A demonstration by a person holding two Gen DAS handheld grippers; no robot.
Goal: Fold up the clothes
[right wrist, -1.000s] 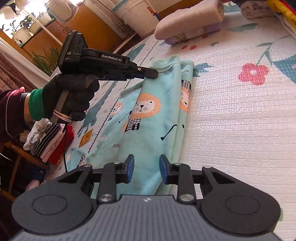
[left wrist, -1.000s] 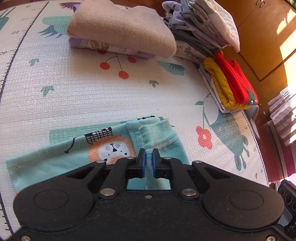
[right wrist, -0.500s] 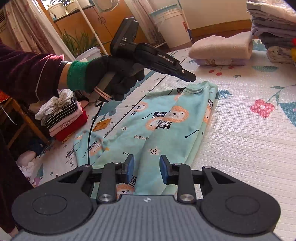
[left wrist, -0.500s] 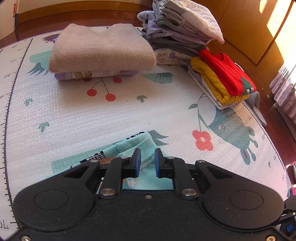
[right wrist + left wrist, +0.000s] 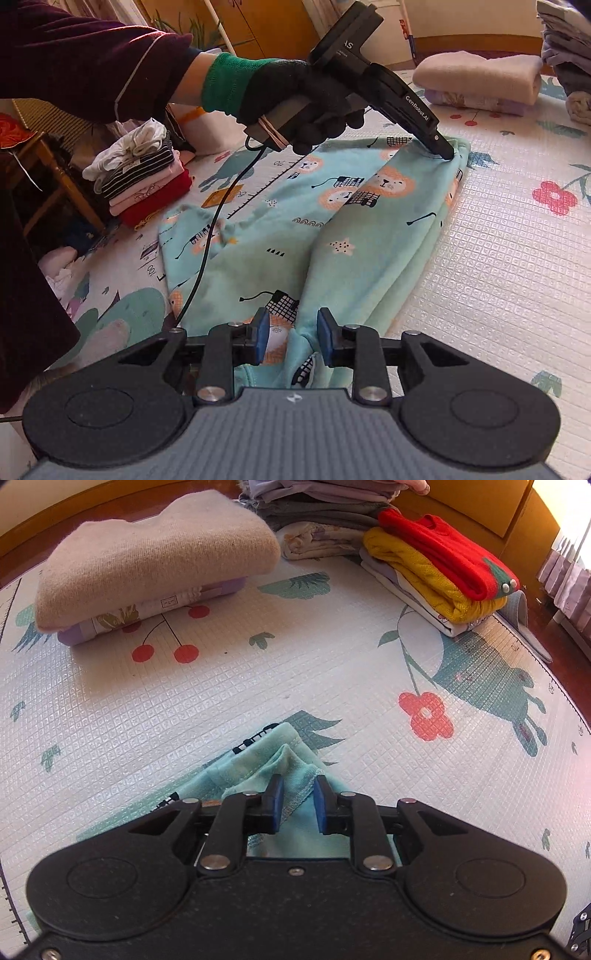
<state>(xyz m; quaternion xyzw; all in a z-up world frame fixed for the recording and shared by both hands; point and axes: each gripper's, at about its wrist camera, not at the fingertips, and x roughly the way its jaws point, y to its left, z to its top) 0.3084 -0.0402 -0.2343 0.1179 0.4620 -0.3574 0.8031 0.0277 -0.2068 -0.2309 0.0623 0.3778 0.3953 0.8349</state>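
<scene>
garment: a mint-green knit garment printed with orange lions and black grid houses (image 5: 354, 236) lies flat on the white embossed play mat with cherries and red flowers (image 5: 258, 679), folded lengthwise.
left gripper: the black left gripper (image 5: 297, 801) sits over the garment's far hem corner, blue pads spread, cloth between them but not pinched; in the right wrist view its tip touches that corner.
right gripper: the black-and-grey right gripper (image 5: 290, 334) hovers at the near end, jaws apart, holding nothing.
hand: a black glove with green cuff (image 5: 295, 99) grips the left tool.
writing: "genrobot.ai" on the tool's side; "as" on its rear.
piles: a folded beige sweater (image 5: 155, 550); red over yellow knitwear (image 5: 439, 568).
</scene>
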